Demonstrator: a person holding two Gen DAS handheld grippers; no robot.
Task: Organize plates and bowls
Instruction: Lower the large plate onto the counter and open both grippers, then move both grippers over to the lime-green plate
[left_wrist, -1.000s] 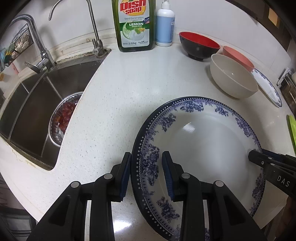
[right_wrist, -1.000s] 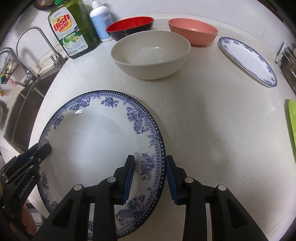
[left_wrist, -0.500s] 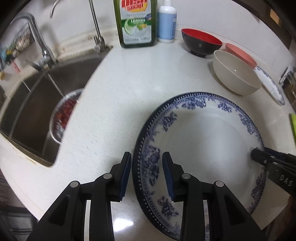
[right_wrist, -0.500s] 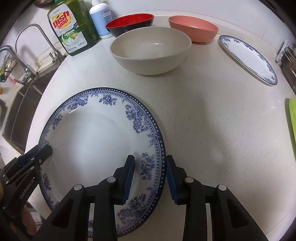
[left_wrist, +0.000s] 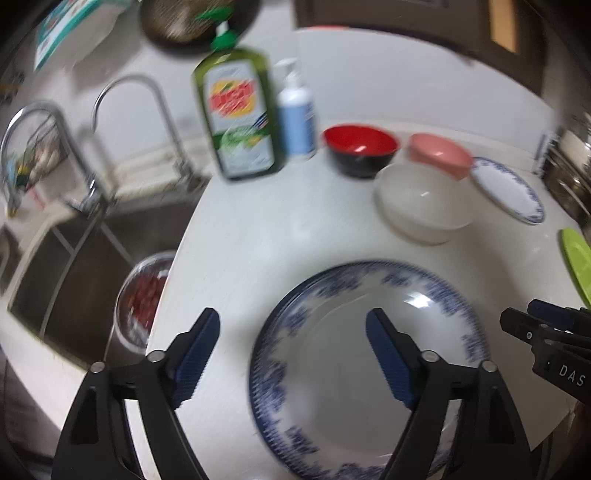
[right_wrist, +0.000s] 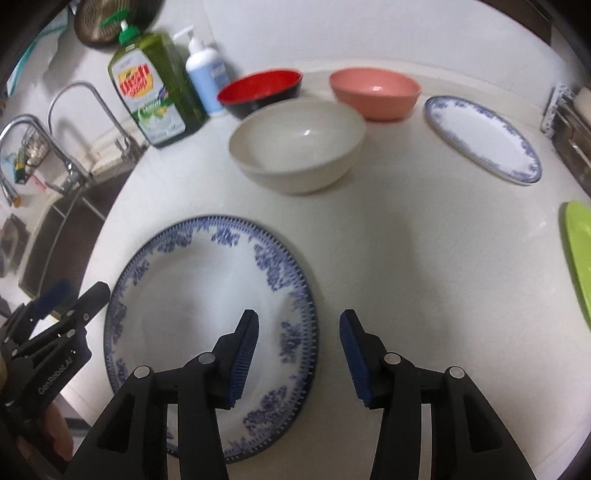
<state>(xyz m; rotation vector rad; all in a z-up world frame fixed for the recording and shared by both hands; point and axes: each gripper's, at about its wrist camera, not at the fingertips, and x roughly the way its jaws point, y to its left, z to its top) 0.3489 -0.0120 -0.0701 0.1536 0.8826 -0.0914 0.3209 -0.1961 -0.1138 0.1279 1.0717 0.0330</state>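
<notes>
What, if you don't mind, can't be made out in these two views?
- Soap bottle label: left view, motion blur; right view, too soft to read.
- Contents of the steel bowl in the sink: left view, blurred, partly hidden behind the counter edge; only red shows.
- Green item: both views, cut off by the right edge.
- Big plate near rim: right view, hidden by the right hand-held gripper.

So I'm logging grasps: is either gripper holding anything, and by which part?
Nothing is held. Both the left gripper and right gripper are opening, pads clear of the plate, which lies on the counter.
</notes>
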